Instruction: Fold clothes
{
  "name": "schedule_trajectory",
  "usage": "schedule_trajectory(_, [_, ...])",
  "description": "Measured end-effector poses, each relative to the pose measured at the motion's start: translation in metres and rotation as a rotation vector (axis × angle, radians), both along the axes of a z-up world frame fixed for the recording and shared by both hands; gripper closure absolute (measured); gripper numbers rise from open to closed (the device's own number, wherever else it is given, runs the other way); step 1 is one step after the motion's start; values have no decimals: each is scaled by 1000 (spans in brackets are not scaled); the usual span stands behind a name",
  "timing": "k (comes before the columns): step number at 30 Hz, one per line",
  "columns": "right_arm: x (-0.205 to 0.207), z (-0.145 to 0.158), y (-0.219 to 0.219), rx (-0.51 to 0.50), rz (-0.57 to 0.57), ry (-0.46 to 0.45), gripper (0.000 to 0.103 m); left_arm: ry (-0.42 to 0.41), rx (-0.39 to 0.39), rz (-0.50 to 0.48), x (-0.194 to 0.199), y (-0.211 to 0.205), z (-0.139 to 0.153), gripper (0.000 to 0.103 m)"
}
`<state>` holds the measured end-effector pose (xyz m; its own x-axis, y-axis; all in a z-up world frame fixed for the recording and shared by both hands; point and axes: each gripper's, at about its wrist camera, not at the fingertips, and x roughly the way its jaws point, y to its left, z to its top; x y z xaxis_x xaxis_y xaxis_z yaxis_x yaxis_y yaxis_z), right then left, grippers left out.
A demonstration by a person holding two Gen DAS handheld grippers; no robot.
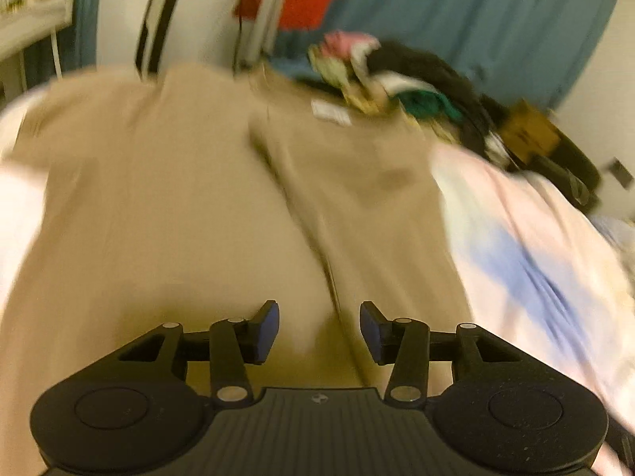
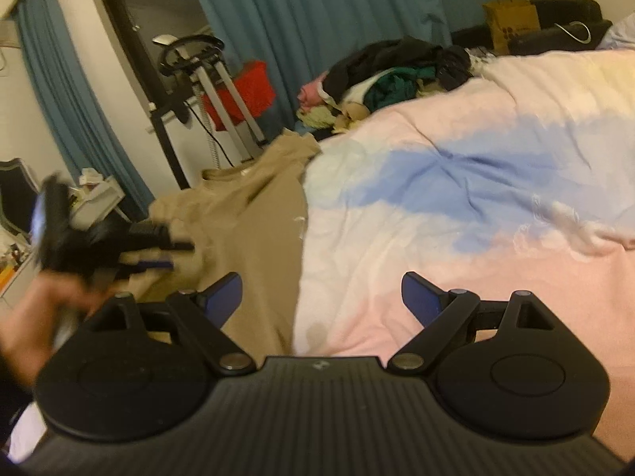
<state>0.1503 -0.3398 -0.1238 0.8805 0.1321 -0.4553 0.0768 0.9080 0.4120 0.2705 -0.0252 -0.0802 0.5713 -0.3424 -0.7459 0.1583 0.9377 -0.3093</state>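
Observation:
A tan T-shirt (image 1: pixel 166 206) lies spread on the bed, its right side folded over along a lengthwise crease (image 1: pixel 309 230). My left gripper (image 1: pixel 319 331) is open and empty, hovering just above the shirt's near hem. The left wrist view is blurred by motion. In the right wrist view the shirt (image 2: pixel 254 230) lies at the left on the bed, and the left gripper (image 2: pixel 158 256) shows blurred over it. My right gripper (image 2: pixel 321 297) is open and empty above the shirt's right edge and the quilt.
A pink, white and blue quilt (image 2: pixel 456 198) covers the bed. A heap of mixed clothes (image 2: pixel 393 71) lies at the far edge, also in the left wrist view (image 1: pixel 389 75). Blue curtains (image 2: pixel 317 20), an exercise machine (image 2: pixel 198 75), a red bin (image 2: pixel 242 91) and a paper bag (image 2: pixel 510 23) stand behind.

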Motion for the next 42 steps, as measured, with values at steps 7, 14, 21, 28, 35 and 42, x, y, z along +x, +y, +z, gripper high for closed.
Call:
schedule_trajectory(7, [-22,18,3,-13,8,-53,15,79,-179,-122,-150,20,-9,59])
schedule_trajectory(14, [-62,31,12,-41,15,-66,15,101,-166,-150,-204,26,-23,59])
schedule_trajectory(21, [-82,30,19,9,27,-46,14,205,-165,-152,-204,28,-39,56])
schedule_trajectory(28, [-81,29,25,-12,29,-33,14,206,-156,-141,-200,29,-44,94])
schedule_trajectory(35, [-78,29,29,-49,18,-41,14,114,-104,-184,-221,29,-16,100])
schedule_trajectory(42, [-79,31,33,-45,59,-51,14,72,26,-186,-234,20,-14,99])
